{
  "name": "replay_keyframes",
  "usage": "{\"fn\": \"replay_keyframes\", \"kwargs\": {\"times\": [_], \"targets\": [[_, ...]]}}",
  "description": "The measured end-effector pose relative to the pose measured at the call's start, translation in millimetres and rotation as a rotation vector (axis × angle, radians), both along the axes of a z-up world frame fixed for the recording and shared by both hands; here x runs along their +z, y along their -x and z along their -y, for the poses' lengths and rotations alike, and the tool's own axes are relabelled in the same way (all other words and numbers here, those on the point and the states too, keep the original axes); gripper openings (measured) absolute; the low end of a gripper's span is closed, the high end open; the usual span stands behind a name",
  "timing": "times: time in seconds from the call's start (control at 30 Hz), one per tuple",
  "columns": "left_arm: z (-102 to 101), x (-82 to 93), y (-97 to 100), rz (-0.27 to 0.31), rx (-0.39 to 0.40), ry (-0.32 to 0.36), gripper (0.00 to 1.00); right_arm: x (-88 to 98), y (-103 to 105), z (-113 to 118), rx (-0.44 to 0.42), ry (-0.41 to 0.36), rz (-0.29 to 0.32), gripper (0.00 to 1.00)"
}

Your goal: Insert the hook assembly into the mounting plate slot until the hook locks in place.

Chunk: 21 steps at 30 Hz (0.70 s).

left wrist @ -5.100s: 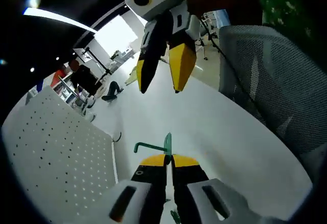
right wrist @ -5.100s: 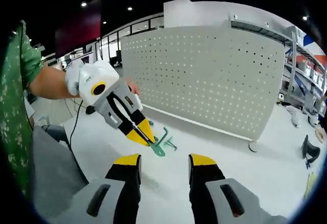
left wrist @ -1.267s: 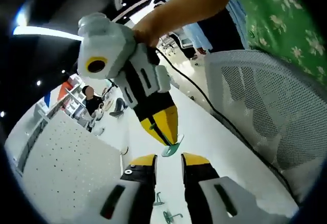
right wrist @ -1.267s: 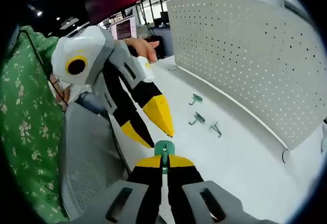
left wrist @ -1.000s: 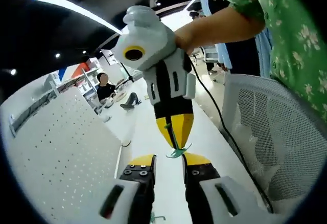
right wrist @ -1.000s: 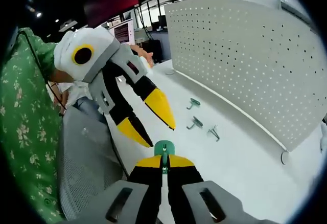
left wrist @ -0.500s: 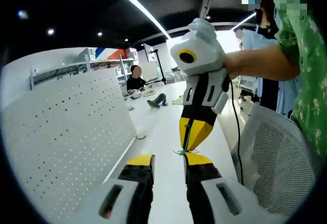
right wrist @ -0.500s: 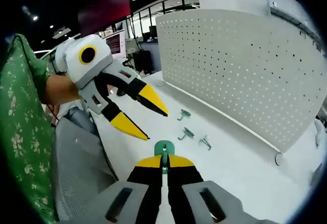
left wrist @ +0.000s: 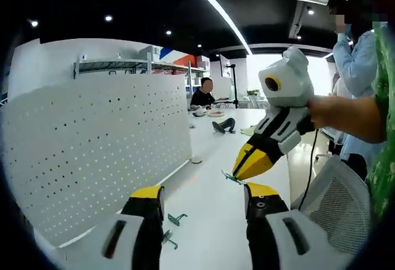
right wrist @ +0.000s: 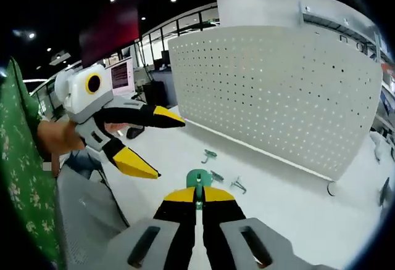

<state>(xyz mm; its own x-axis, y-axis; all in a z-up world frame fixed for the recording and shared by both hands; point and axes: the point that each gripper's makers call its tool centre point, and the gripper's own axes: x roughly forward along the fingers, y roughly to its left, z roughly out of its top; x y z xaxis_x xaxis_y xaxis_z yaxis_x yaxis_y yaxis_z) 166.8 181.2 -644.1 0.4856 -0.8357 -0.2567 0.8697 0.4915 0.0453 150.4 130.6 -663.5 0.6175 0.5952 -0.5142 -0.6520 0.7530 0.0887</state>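
Note:
The white perforated mounting plate [right wrist: 278,91] stands upright on the white table and shows again as the mounting plate [left wrist: 92,147]. My right gripper [right wrist: 198,195] is shut on a green hook [right wrist: 198,179], held in the air in front of the plate. In the left gripper view the right gripper [left wrist: 245,166] enters from the right, with the hook [left wrist: 231,176] at its tips. My left gripper [left wrist: 203,191] is open and holds nothing. It appears as the left gripper [right wrist: 165,147], jaws spread wide, left of the hook and apart from it.
Three loose green hooks [right wrist: 216,175] lie on the table [right wrist: 296,214] near the plate's foot, two of them seen as loose hooks [left wrist: 174,219]. A grey mesh chair [left wrist: 336,199] stands at the table's near edge. A seated person [left wrist: 203,91] is far behind.
The hook passed from the left gripper to the right one. In the last second the left gripper spread wider and drew away, and both views swung toward the plate.

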Motion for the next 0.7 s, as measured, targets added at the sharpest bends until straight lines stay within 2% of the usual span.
{"fn": "replay_keyframes", "kwargs": {"times": [0.1,0.17,0.2,0.3,0.33,0.37,0.47,0.7], "targets": [[-3.3,-0.6,-1.3,-0.024,0.038,0.013,0.62,1.8,-1.9,0.0,-0.021,-0.016,0.011,0.00],[-7.9,0.5,-5.0,-0.049,0.088,0.030,0.71,3.3,-2.8,0.4,-0.039,-0.026,0.019,0.00],[-8.6,3.6,-5.5,-0.056,0.093,0.055,0.73,4.7,-3.2,0.0,-0.047,-0.031,0.028,0.00],[-11.2,4.8,-6.3,-0.064,0.111,0.063,0.76,9.8,-6.2,-1.2,-0.071,-0.051,0.055,0.00],[-10.9,6.6,-5.7,-0.066,0.111,0.075,0.80,14.2,-10.9,0.5,-0.102,-0.064,0.083,0.00],[-9.3,10.3,-3.7,-0.078,0.106,0.108,0.82,13.7,-10.2,-0.1,-0.099,-0.067,0.076,0.00],[-10.5,9.8,-2.8,-0.074,0.118,0.095,0.85,16.1,-13.8,1.1,-0.116,-0.067,0.094,0.00],[-11.6,21.1,8.4,-0.091,0.057,0.130,0.92,20.8,-15.1,-0.3,-0.114,-0.076,0.109,0.00]]}}
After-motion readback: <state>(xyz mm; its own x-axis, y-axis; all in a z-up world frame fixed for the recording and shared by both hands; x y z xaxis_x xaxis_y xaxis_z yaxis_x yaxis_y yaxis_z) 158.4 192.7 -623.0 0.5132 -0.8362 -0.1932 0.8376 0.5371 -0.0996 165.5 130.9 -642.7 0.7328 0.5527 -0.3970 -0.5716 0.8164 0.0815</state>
